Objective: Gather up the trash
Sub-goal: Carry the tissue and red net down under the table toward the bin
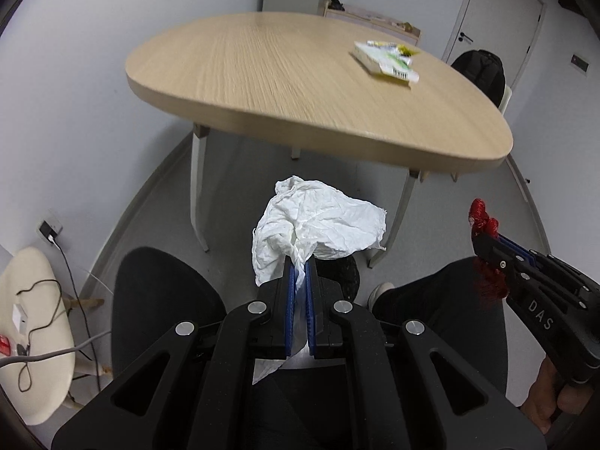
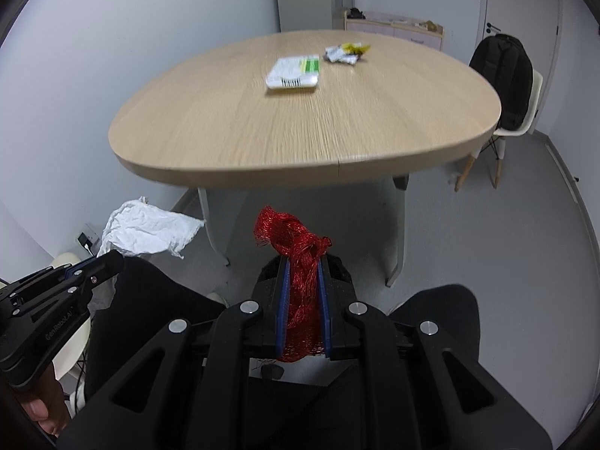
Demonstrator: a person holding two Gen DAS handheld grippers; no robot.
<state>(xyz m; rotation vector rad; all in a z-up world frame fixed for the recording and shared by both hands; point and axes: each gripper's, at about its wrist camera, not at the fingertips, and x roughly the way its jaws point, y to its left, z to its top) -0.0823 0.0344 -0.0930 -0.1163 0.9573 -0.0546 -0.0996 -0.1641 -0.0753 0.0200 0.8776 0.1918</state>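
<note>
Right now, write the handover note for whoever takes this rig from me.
Left gripper: shut on a crumpled white tissue, held below the table edge.
Right gripper: shut on a wad of red mesh netting, also off the table.
Still on the wooden table: a white and green flat packet and small crumpled wrappers beyond it.
Done: two pieces picked up. Left: drop both, no bin in view; then fetch the packet and wrappers.

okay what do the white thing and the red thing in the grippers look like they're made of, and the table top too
White wad in the left gripper: probably tissue or thin paper, matte, finely creased, with ragged edges.
Red bundle in the right gripper: looks like plastic mesh netting, with glossy fine strands bunched together.
Table top: light wood-grain surface with a smooth edge, likely laminate or veneer; which one cannot be told.
</note>
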